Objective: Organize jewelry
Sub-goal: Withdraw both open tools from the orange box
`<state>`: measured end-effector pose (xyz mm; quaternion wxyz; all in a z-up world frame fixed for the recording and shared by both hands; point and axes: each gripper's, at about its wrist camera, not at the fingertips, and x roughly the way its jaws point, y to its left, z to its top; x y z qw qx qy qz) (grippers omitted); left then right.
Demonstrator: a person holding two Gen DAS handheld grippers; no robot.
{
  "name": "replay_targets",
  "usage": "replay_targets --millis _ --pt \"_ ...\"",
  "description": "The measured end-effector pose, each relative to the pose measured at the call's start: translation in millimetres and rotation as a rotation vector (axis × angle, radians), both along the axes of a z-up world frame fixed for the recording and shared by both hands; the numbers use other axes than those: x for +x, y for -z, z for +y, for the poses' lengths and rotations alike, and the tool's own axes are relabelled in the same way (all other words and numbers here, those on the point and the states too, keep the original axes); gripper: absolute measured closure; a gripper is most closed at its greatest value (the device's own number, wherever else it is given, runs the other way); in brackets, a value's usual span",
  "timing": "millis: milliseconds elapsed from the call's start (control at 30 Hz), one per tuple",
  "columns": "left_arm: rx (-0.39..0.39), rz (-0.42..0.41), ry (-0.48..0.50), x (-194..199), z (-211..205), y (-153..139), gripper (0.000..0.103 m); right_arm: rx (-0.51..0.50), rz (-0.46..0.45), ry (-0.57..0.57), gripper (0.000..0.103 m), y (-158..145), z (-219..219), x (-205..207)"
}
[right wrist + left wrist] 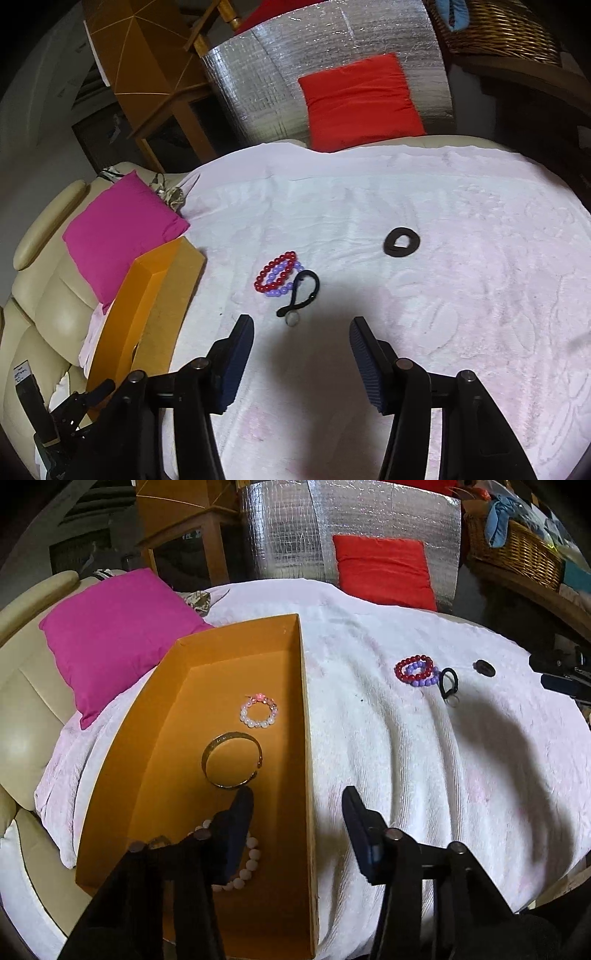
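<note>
While three pieces already lie in the orange cardboard box (pixel 155 746), we judge the sorting roughly half done. At the box's near end, about 7 o'clock in the left wrist view, a pale pink bead bracelet (pixel 248 864) sits partly behind our left gripper (pixel 295 801), whose jaws stand apart and hold nothing, straddling the box's right wall. Toward 12 o'clock from it lie a gold bangle (pixel 232 760) and a pearl bracelet (pixel 259 712). Rightward on the white towel (pixel 461 332), a red bead bracelet (pixel 275 275) overlaps a purple bead bracelet (pixel 284 286), touching a black cord loop (pixel 301 291); a dark flat ring (pixel 401 242) lies apart at 1 o'clock. Our right gripper (pixel 301 328) hovers open, just short of the cord. The next move, we judge, calls for closing on one loop without dragging its neighbours.
</note>
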<state>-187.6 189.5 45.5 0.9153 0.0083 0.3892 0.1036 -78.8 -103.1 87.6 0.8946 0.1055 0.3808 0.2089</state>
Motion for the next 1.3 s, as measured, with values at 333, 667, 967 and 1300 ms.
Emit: replay_targets --millis 333,667,967,1300 --pt "-0.020 0.042 0.042 -5 -1 13 0.097 -0.041 -0.005 0.017 0.049 -1 -10 -9" --pt "0.004 0.063 0.096 -30 1 20 0.099 -0.072 0.002 0.088 0.049 4 -50 -4" --pt "0.089 -0.010 0.122 -40 -13 -10 0.065 -0.006 0.035 0.066 0.049 27 -66 19" --pt "0.144 -0.061 0.163 28 -56 -48 0.040 0.064 0.098 -0.077 0.054 57 -24 73"
